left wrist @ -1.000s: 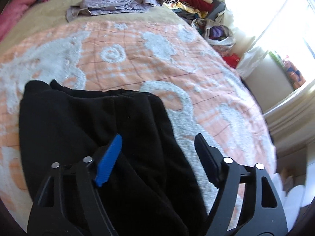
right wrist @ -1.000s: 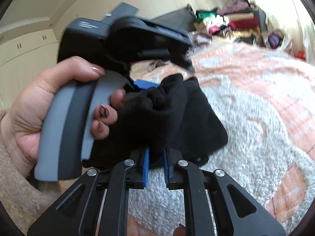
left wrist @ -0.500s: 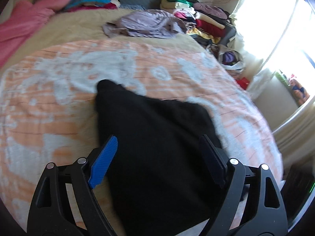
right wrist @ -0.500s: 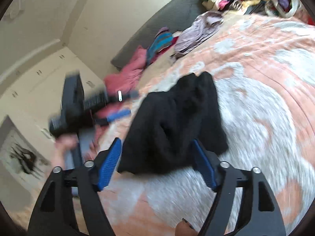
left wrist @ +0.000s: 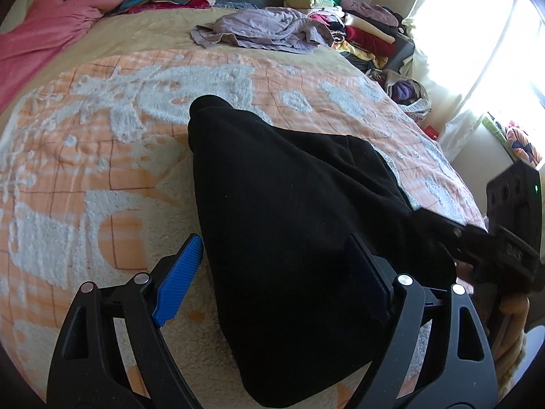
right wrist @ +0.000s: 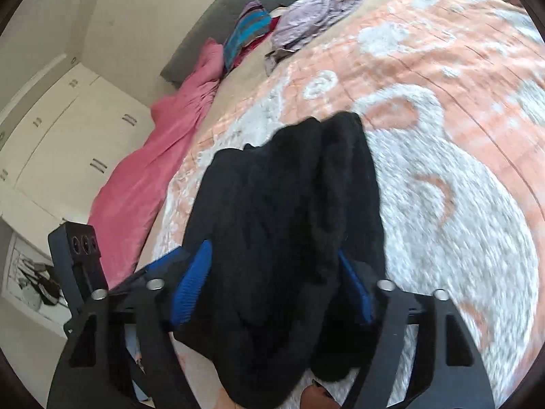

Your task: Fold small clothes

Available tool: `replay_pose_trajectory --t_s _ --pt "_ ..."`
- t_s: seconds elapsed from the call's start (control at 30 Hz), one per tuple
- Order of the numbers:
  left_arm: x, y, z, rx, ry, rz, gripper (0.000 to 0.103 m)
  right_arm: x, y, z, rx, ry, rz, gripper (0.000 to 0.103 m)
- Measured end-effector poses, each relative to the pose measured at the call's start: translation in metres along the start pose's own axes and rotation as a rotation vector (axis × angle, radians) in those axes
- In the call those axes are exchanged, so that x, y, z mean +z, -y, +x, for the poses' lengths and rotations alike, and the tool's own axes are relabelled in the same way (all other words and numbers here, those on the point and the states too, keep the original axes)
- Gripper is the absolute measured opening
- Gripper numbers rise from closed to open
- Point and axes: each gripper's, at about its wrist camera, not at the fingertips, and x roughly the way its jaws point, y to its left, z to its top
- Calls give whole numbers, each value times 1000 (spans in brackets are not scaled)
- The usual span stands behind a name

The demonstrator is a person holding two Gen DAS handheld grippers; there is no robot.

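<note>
The black garment point(left wrist: 299, 225), lifted a second earlier, lay folded on the bed point(left wrist: 102, 156). Right claw point(right wrist: 272, 283) had released and was narrowing around it; left claw point(left wrist: 272, 272) gaped, empty. Lilac clothes point(left wrist: 262, 30) beyond.

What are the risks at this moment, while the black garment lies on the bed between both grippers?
1. The right gripper, whose jaws have just been closing, straddles a thick bunch of the black garment; it may pinch several layers and spoil the fold.
2. The left gripper is open with only one pad over the cloth; closing here might catch just an edge.
3. The fuzzy blanket may drag on the fabric.
</note>
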Motion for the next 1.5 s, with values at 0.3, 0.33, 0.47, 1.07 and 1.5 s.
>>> replay_pose_trajectory --t_s 0.3,0.33,0.47,1.07,1.5 --pt "5 1 -2 16 2 1 78 24 -38 6 -74 37 -240 21" --pt "5 1 -3 12 6 1 78 26 -43 4 -80 51 -269 21" --pt "5 6 -4 -3 0 8 78 30 -59 -7 -125 100 -388 21" --pt "-11 10 5 -30 -37 16 79 16 -22 10 -272 136 -396 19" --pt "-26 17 14 -44 -66 22 81 9 -1 8 -303 122 -316 42"
